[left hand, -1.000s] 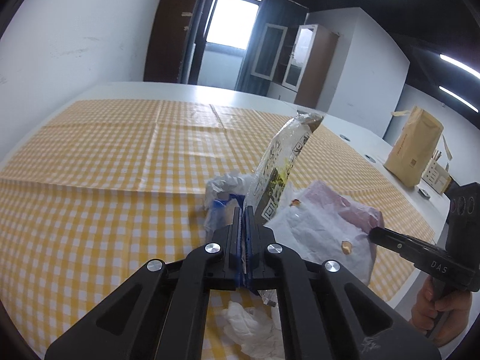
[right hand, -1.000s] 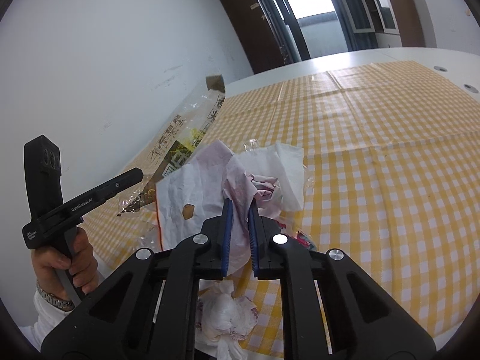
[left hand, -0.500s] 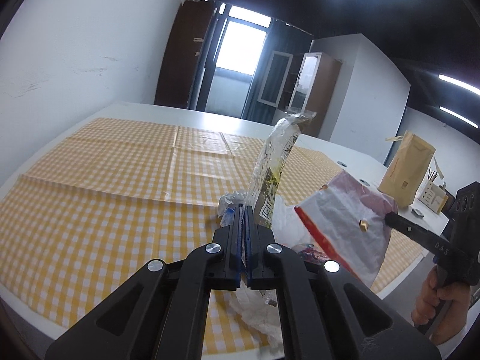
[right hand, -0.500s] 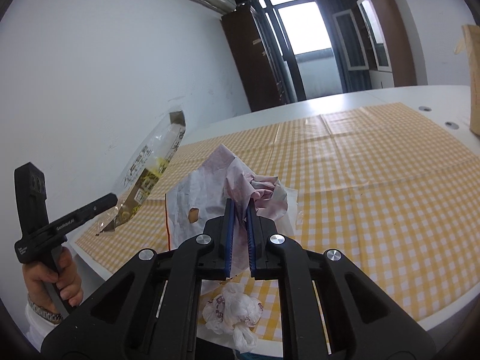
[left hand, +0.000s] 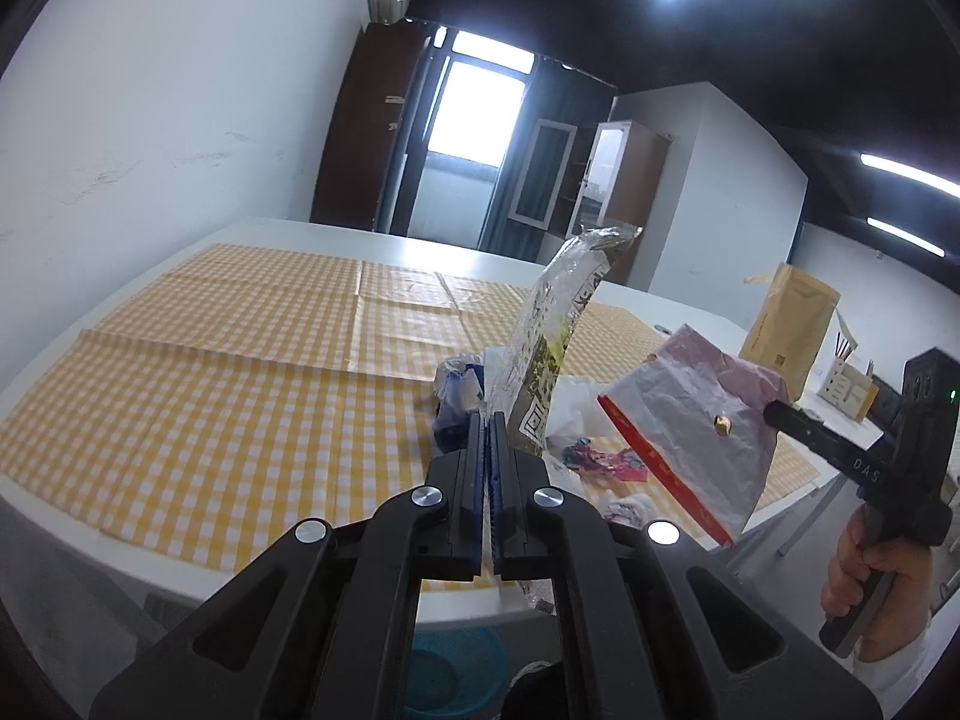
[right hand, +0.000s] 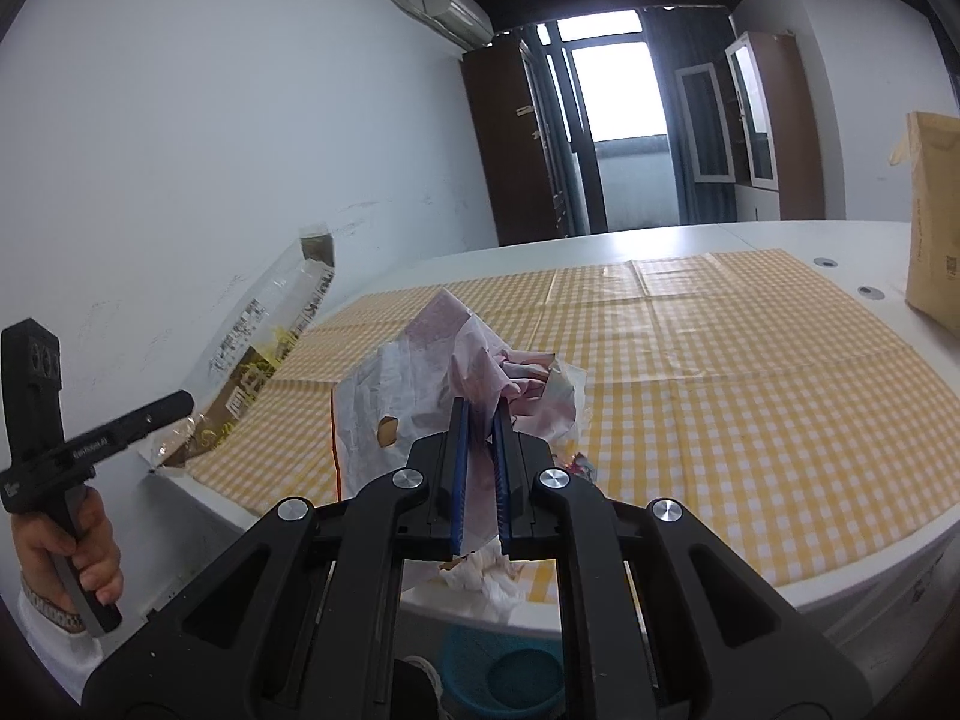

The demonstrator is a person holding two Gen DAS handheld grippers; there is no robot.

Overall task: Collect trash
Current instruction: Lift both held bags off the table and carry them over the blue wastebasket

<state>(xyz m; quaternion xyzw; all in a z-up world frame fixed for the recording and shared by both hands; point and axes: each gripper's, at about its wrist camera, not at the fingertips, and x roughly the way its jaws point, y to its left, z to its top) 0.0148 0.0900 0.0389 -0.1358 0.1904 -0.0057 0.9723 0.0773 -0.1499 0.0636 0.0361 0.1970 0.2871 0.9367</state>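
Yellow-checked tablecloth [left hand: 240, 396] covers the white table; off its near edge, the left gripper [left hand: 487, 438] is clamped on a clear printed wrapper [left hand: 549, 348], the right gripper [right hand: 480, 426] on a crumpled pink-white bag [right hand: 420, 384]. Carry step, apparently: next, both need lowering over the blue bin [right hand: 510, 672] below, then releasing.

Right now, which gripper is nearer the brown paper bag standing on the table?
Right. The right gripper, shut on a crumpled pink-and-white bag, is on the brown paper bag's side; the left gripper, shut on a clear printed wrapper, sits farther from it.
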